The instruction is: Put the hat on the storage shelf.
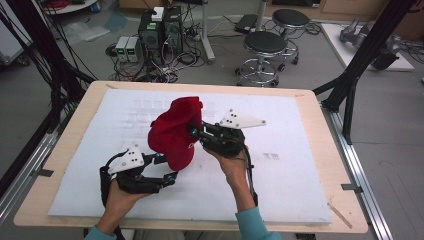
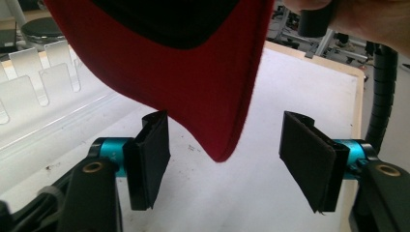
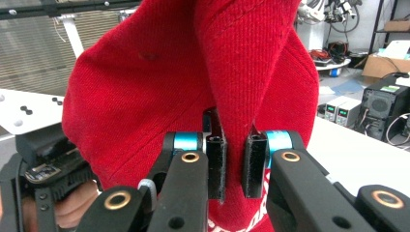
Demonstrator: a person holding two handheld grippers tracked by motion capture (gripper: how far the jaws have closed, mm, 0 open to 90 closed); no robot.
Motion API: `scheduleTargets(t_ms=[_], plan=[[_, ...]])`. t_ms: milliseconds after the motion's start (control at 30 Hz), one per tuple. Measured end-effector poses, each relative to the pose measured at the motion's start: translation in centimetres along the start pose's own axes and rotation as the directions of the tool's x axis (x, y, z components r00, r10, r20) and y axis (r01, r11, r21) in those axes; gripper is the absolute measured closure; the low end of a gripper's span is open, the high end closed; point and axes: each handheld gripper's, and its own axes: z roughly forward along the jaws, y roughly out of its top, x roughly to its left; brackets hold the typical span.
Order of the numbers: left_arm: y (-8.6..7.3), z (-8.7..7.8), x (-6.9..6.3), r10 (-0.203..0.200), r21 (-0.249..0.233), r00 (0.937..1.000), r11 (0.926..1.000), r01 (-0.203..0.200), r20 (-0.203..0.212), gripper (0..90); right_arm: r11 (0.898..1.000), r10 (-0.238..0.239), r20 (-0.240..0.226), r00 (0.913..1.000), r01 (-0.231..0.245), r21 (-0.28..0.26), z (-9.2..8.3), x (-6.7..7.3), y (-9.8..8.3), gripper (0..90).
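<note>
A red cap (image 1: 175,131) hangs above the white board, held up in the air. My right gripper (image 1: 192,134) comes at it from the right and is shut on a fold of its fabric; in the right gripper view the pads (image 3: 216,159) pinch the red cap (image 3: 145,87) between them. My left gripper (image 1: 167,168) sits lower left, just under the cap. In the left gripper view its jaws (image 2: 229,159) stand apart, and the pointed lower edge of the cap (image 2: 183,63) dips between the pads without touching either.
A white foam board (image 1: 280,175) covers most of the wooden table (image 1: 330,165). A clear plastic rack (image 2: 38,72) stands on the board's far left part. Stools (image 1: 265,47) and computer boxes (image 1: 160,30) are on the floor beyond the table.
</note>
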Motion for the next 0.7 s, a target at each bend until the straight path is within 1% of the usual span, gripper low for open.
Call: scheduleTargets(t_ms=[67, 100, 133, 167, 267, 300, 333, 367, 400, 500, 600, 700], plan=[[-0.02, 0.16, 0.04, -0.004, -0.004, 1.0000, 1.0000, 0.004, -0.005, 43.1, 1.000, -0.003, -0.007, 1.0000, 0.003, -0.002, 0.14, 0.14, -0.01, 83.8], [-0.03, 0.20, 0.05, -0.008, -0.007, 1.0000, 0.9999, 0.008, -0.004, 43.1, 1.000, -0.003, -0.007, 1.0000, 0.003, -0.002, 0.14, 0.14, -0.01, 83.8], [-0.03, 0.22, 0.13, -0.012, -0.009, 0.9999, 0.9999, 0.012, 0.002, 48.0, 1.000, -0.003, -0.009, 1.0000, 0.003, -0.004, 0.18, 0.25, -0.02, 83.8], [-0.01, 0.20, 0.19, -0.017, -0.016, 0.9999, 0.9997, 0.017, 0.000, 48.0, 1.000, -0.003, -0.009, 1.0000, 0.003, -0.004, 0.18, 0.25, -0.02, 83.8], [0.14, 0.13, 0.40, -0.031, -0.024, 0.9995, 0.9992, 0.032, 0.010, 53.6, 1.000, -0.013, -0.014, 0.9998, 0.013, -0.009, 0.27, 0.45, 0.00, 83.8], [0.19, 0.09, 0.44, -0.030, -0.023, 0.9995, 0.9993, 0.030, 0.012, 58.9, 1.000, -0.012, -0.015, 0.9998, 0.012, -0.004, 0.40, 0.63, 0.01, 83.8], [0.22, 0.08, 0.44, -0.032, -0.023, 0.9993, 0.9992, 0.033, 0.016, 58.9, 1.000, -0.012, -0.015, 0.9998, 0.012, -0.004, 0.40, 0.63, 0.01, 83.8], [0.27, 0.02, 0.48, -0.032, -0.024, 0.9993, 0.9992, 0.032, 0.017, 60.7, 1.000, -0.017, -0.016, 0.9997, 0.017, -0.005, 0.46, 0.64, 0.00, 83.8], [0.32, -0.04, 0.50, -0.030, -0.022, 0.9993, 0.9993, 0.030, 0.023, 66.7, 1.000, -0.020, -0.018, 0.9996, 0.020, -0.001, 0.59, 0.76, -0.02, 83.8], [0.38, -0.04, 0.54, -0.038, -0.018, 0.9990, 0.9991, 0.039, 0.024, 69.1, 1.000, -0.021, -0.019, 0.9996, 0.021, -0.001, 0.67, 0.82, -0.04, 83.8], [0.41, -0.10, 0.61, -0.050, -0.023, 0.9983, 0.9984, 0.051, 0.028, 75.6, 1.000, -0.022, -0.023, 0.9995, 0.022, -0.010, 0.69, 0.95, 0.00, 83.8], [0.39, -0.19, 0.66, -0.057, -0.025, 0.9982, 0.9980, 0.057, 0.019, 78.0, 1.000, -0.026, -0.022, 0.9994, 0.026, -0.011, 0.64, 0.98, 0.03, 83.7]])
